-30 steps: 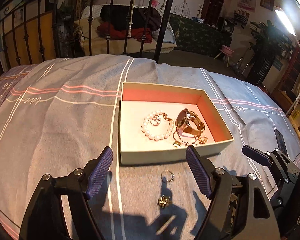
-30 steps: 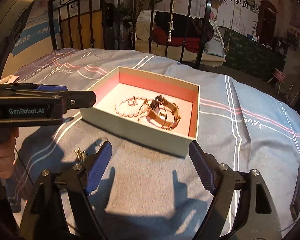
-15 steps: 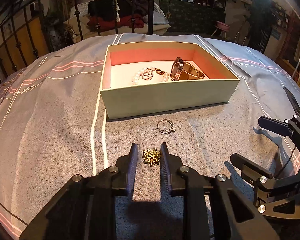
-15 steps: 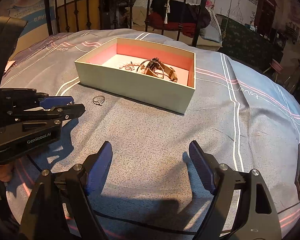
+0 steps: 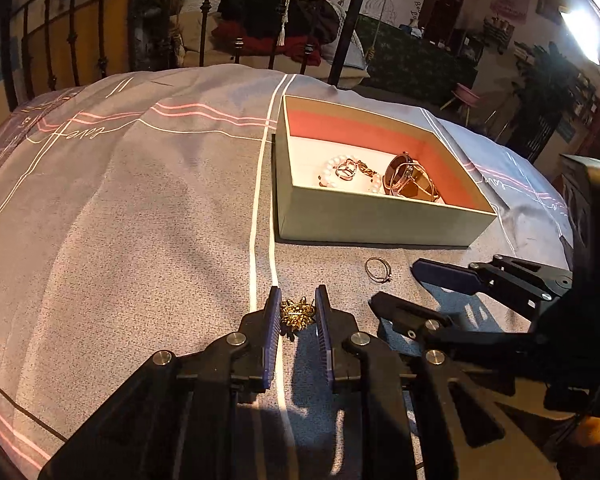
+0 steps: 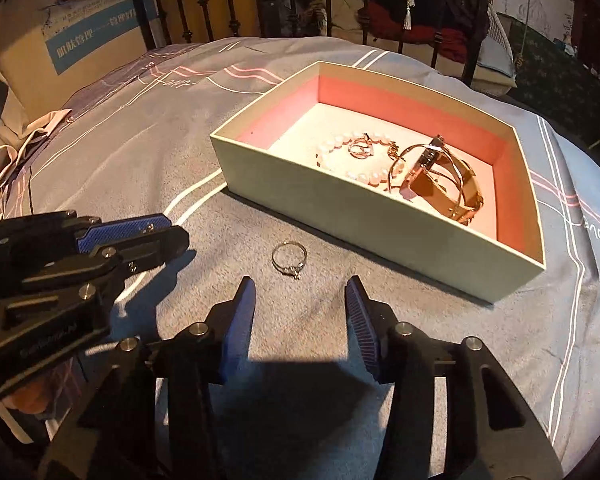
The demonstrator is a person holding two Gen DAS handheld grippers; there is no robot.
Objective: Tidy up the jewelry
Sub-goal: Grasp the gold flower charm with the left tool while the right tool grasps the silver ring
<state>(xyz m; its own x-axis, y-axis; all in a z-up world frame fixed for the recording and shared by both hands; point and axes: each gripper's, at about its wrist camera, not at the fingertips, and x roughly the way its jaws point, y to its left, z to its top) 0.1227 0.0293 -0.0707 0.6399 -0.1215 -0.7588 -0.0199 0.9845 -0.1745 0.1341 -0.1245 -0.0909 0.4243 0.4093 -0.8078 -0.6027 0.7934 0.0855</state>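
My left gripper is shut on a small gold brooch, low over the grey bedspread. A thin ring lies on the bedspread just ahead, also in the right wrist view. My right gripper is open with the ring just beyond its fingertips; it appears in the left wrist view. An open box with a pink lining holds a pearl bracelet, a gold watch and small rings. The box stands behind the ring.
The bedspread has white and pink stripes and slopes away at its edges. A black iron bed rail stands beyond the box. The left gripper's body fills the left of the right wrist view.
My left gripper dropped to the bedspread and closed on the gold brooch. My right gripper moved left and forward, narrowing its jaws, until the ring lay just ahead of it.
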